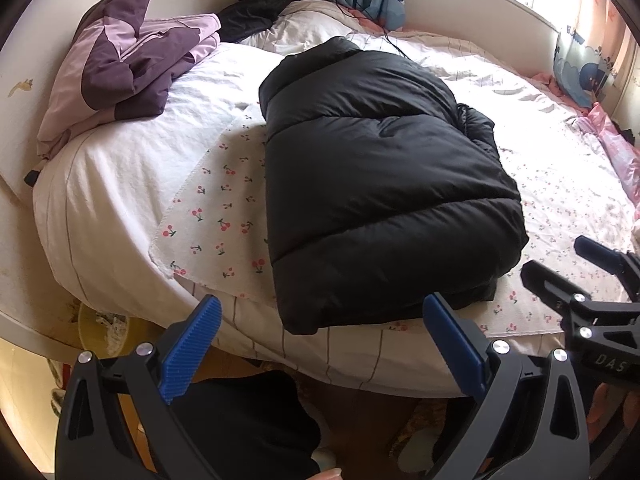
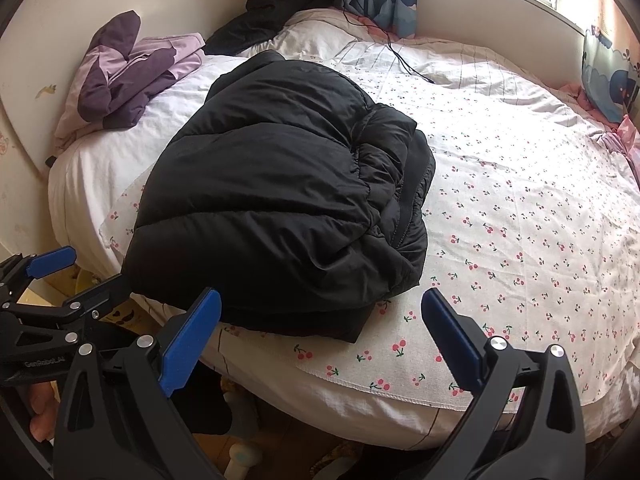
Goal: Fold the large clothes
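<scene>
Black quilted puffer jacket (image 2: 276,200) seen folded into thick bundle on cherry-print white bedsheet (image 2: 520,208), near bed's front edge. Left gripper (image 1: 322,344) held wide open, nothing grasped, just short of jacket's hem. Right gripper (image 2: 320,340) likewise spread, empty. Purple two-tone jacket (image 1: 124,64) heaped at far left corner.

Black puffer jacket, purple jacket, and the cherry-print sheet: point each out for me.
Black puffer jacket (image 2: 272,184): right wrist view, on its quilted top panel.
Purple jacket (image 1: 132,64): left wrist view, on a dark purple fold.
Cherry-print sheet (image 2: 520,240): right wrist view, on bare fabric right of the black jacket.
</scene>
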